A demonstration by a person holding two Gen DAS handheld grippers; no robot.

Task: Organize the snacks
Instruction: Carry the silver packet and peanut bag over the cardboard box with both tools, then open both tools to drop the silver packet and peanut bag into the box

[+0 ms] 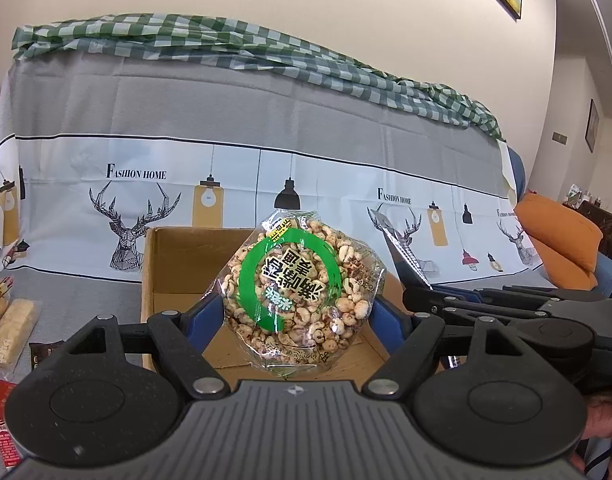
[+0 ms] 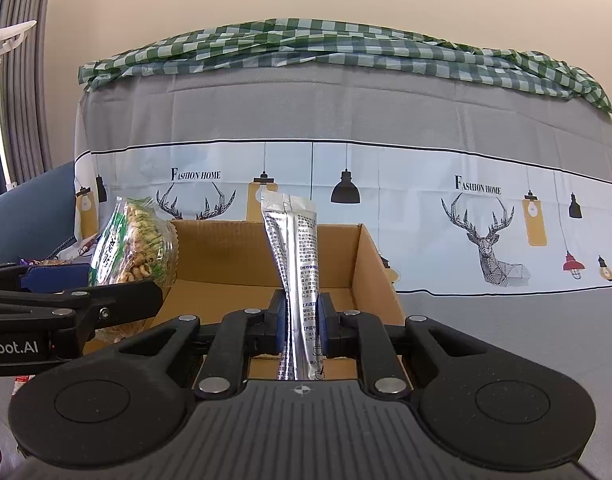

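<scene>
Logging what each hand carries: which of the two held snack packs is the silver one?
The silver sachet in the right gripper: narrow, foil, upright. The left gripper holds a clear round bag of puffed grains with a green ring label.

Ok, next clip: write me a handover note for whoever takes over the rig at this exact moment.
Left gripper: shut on the puffed snack bag, held above the cardboard box.
Right gripper: shut on the silver sachet, held upright over the same box.
Done: both items picked up and brought to the box; nothing visible inside it yet.
Left: release both into the box, then collect the wrapped snacks on the grey cloth left of it.
</scene>
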